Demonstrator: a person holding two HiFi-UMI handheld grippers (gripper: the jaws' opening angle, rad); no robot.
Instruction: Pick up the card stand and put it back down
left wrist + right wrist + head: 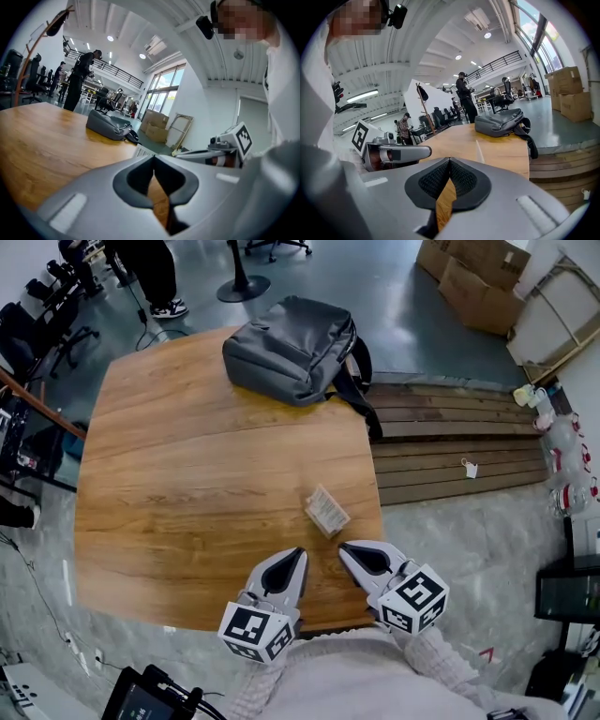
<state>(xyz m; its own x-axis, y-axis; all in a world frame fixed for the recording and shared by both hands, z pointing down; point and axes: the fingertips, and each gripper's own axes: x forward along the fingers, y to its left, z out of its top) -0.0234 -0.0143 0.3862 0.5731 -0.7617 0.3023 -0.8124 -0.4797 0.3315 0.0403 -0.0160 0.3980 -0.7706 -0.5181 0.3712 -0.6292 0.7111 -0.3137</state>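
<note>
Left gripper (298, 554) & right gripper (345, 547) closed, empty, card stand (326, 510) ahead on table (187, 474), backpack (291, 348) nr far edge

head: steeply down over table (187, 474) | gripper views: low, across table | shared: backpack (291, 348)

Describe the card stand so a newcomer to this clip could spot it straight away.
Start at the wooden table, with a grey backpack at its far edge. Near the near-right edge, just ahead of the left gripper and right gripper, sits the card stand: a small pale rectangular piece, the only other thing on the tabletop.
</note>
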